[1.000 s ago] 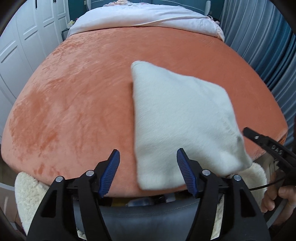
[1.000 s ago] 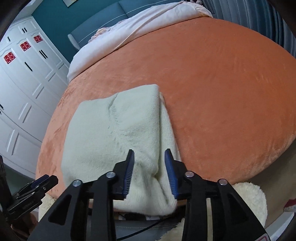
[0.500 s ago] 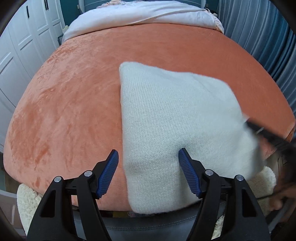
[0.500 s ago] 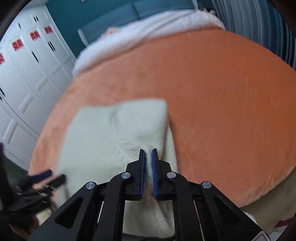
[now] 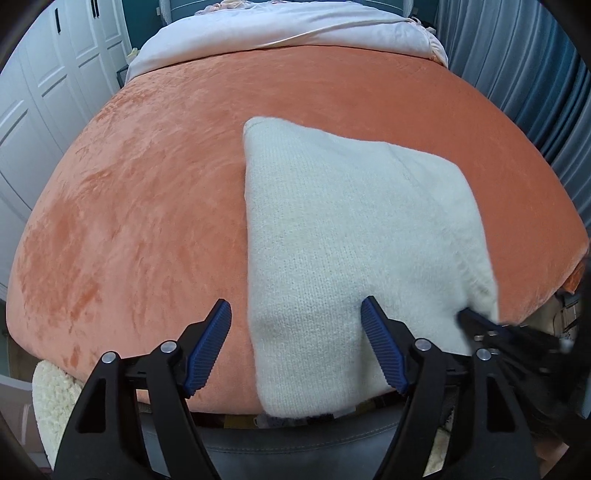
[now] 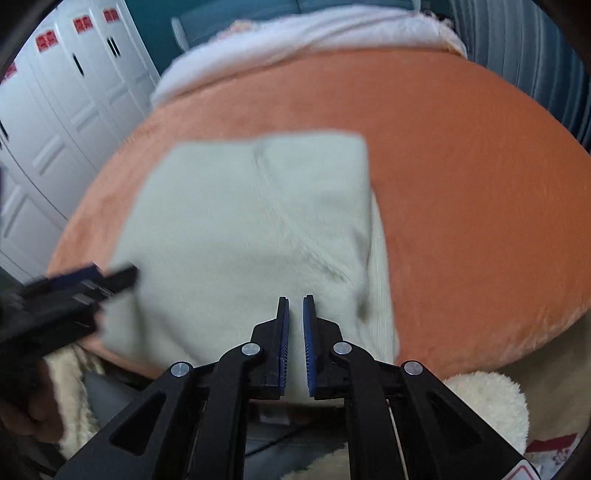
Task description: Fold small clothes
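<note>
Left gripper: jaws spread wide. The near left corner of the cream knit garment lay between the blue pads; neither pad pressed the cloth. Right-hand pad sat over the knit; whether it touched, could not tell.

Right gripper: jaws drawn nearly together, only a narrow slit between them, pinching the garment's near edge. In the left wrist view its tip met the garment's near right corner; the picture was blurred there.

Garment: folded into a rough rectangle, lying flat on the orange plush blanket at the near edge of the bed, near hem hanging slightly over the edge. A diagonal seam ran across the top layer in the right wrist view, which was motion-blurred.

Farther back: pale pink bedding across the far end of the bed. White panelled wardrobe doors to the left, blue-grey curtains to the right.
</note>
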A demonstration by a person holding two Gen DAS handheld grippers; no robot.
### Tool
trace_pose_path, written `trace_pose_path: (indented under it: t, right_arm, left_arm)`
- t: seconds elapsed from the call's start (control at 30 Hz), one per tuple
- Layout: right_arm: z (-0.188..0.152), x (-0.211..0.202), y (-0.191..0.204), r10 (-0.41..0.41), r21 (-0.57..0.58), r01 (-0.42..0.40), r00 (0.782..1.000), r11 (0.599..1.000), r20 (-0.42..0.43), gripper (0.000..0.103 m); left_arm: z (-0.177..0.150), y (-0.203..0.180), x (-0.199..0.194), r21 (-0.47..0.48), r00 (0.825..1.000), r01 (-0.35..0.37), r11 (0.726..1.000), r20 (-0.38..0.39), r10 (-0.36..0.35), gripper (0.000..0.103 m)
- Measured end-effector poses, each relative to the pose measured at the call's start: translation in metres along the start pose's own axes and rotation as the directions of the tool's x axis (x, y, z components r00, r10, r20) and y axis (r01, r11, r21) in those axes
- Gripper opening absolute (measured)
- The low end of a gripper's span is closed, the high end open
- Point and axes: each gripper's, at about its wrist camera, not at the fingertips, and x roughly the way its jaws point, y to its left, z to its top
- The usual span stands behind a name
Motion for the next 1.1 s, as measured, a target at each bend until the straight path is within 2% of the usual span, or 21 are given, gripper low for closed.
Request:
trace_pose_path:
  t: [0.07,0.13,0.2,0.27,0.33,0.43,0.5,0.53,0.57,0.63,0.77,0.87,0.9,0.93,1.03,1.07,1.1]
  right_arm:
    - [0.003,-0.017,-0.001,0.028,0.055,-0.029,0.999,0.998,0.017,0.0]
    - [0.008,-0.047,0.008,0.095,0.059,-0.1,0.992,0.993,0.084,0.009]
    - [0.011,-0.072,0.028,0.17,0.008,-0.173,0.976,0.985,0.14,0.01]
    - [0.011,-0.074,0.051,0.172,-0.078,-0.162,0.974,0.984,0.148,0.01]
    - [0.011,-0.054,0.067,0.158,-0.125,-0.145,0.982,0.982,0.107,0.01]
    - [0.002,0.012,0.081,0.08,-0.151,-0.085,0.996,0.985,-0.039,0.007]
    - [0.002,0.017,0.087,0.047,-0.171,-0.054,0.998,0.984,-0.039,0.007]
    - [0.003,0.009,0.089,0.055,-0.165,-0.06,0.998,0.984,-0.035,0.012]
    - [0.004,-0.004,0.089,0.091,-0.151,-0.092,0.996,0.984,-0.014,0.012]
    - [0.004,-0.022,0.083,0.124,-0.13,-0.119,0.992,0.984,0.032,0.012]
    - [-0.006,-0.036,0.052,0.002,-0.06,0.002,0.998,0.998,0.069,0.012]
    - [-0.009,-0.058,0.017,-0.004,0.06,-0.003,0.992,0.998,0.125,0.016]
    - [-0.009,-0.06,0.007,-0.008,0.09,-0.004,0.991,0.996,0.131,0.022]
    - [-0.011,-0.061,0.0,-0.006,0.106,-0.008,0.991,0.994,0.131,0.029]
    - [-0.014,-0.049,-0.012,-0.021,0.11,0.011,0.996,0.994,0.091,0.037]
    - [-0.014,-0.037,-0.013,-0.011,0.098,0.004,0.998,0.995,0.068,0.039]
    - [-0.014,-0.026,-0.011,-0.014,0.089,0.009,0.999,0.996,0.051,0.036]
  left_arm:
    - [-0.003,0.005,-0.006,0.006,1.0,-0.009,1.0,0.008,0.009,0.07]
    - [-0.007,0.012,-0.011,0.004,1.0,-0.022,1.0,0.013,0.022,0.07]
    - [-0.012,0.02,-0.012,-0.006,0.999,-0.038,0.999,0.004,0.038,0.07]
    - [-0.017,0.026,-0.012,-0.019,0.999,-0.047,0.999,-0.014,0.047,0.07]
    - [-0.02,0.031,-0.011,-0.032,0.998,-0.055,0.998,-0.023,0.054,0.07]
    - [-0.025,0.034,-0.014,-0.029,0.998,-0.067,0.997,-0.02,0.066,0.07]
    - [-0.025,0.037,-0.017,-0.027,0.998,-0.068,0.997,-0.015,0.068,0.07]
    - [-0.025,0.038,-0.019,-0.028,0.998,-0.07,0.997,-0.01,0.07,0.071]
    - [-0.025,0.04,-0.019,-0.03,0.997,-0.071,0.997,-0.009,0.071,0.071]
    - [-0.025,0.044,-0.018,-0.046,0.998,-0.064,0.997,-0.017,0.063,0.071]
    - [-0.027,0.041,-0.016,-0.049,0.998,-0.046,0.998,-0.033,0.044,0.071]
    - [-0.027,0.032,-0.018,-0.019,0.999,-0.05,0.999,-0.017,0.05,0.071]
    - [-0.027,0.03,-0.018,-0.015,0.999,-0.046,0.999,-0.017,0.045,0.071]
    - [-0.027,0.027,-0.016,-0.013,0.999,-0.041,0.999,-0.02,0.041,0.071]
    - [-0.027,0.017,-0.015,0.004,0.999,-0.029,1.0,-0.028,0.029,0.071]
    - [-0.028,0.014,-0.015,0.014,0.999,-0.028,1.0,-0.027,0.029,0.071]
    - [-0.028,0.011,-0.015,0.023,0.999,-0.028,0.999,-0.027,0.029,0.071]
